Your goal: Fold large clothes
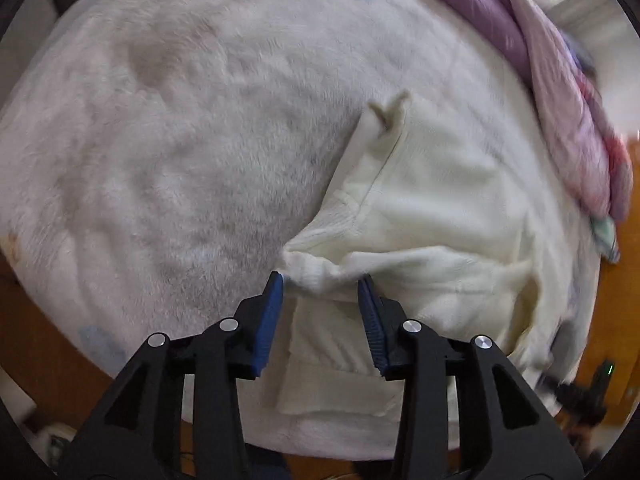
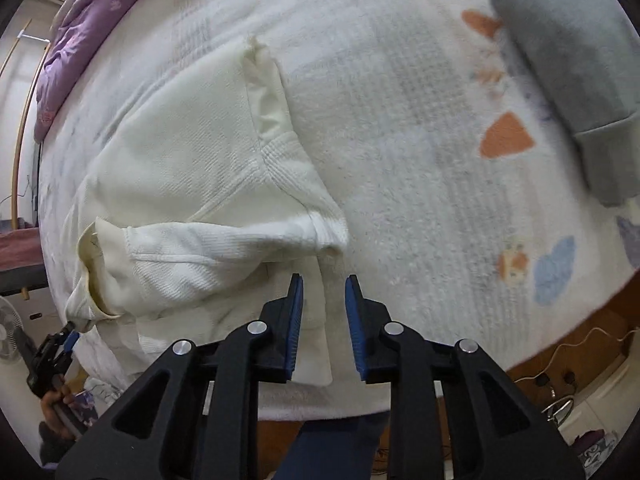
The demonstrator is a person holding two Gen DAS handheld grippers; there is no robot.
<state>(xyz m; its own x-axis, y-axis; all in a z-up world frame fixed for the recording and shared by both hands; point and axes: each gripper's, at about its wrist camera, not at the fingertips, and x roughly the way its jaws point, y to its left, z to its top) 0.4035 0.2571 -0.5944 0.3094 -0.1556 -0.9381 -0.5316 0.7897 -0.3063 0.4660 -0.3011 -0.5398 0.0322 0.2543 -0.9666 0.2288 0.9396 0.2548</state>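
Two grippers: both hung over a cream knitted sweatshirt (image 2: 192, 168) spread on a white fleece bed blanket (image 2: 400, 140).
Left gripper (image 1: 322, 280): fingers parted wide, a bunched ribbed fold of the garment lying between the blue pads (image 1: 268, 320), just at their tips; nothing pinched.
Right gripper (image 2: 323, 280): fingers narrowly apart and empty, the folded sleeve cuff just ahead of the tips.
Garment: partly folded, one sleeve laid across the body.
Step in hand: judged mid-fold, taking hold of the near edge.
Next move: likely called for both pairs closing on cloth, then carrying it forward evenly.
Beyond the right fingers: a grey folded garment (image 2: 568, 72); a purple quilt (image 1: 500, 20) far off.
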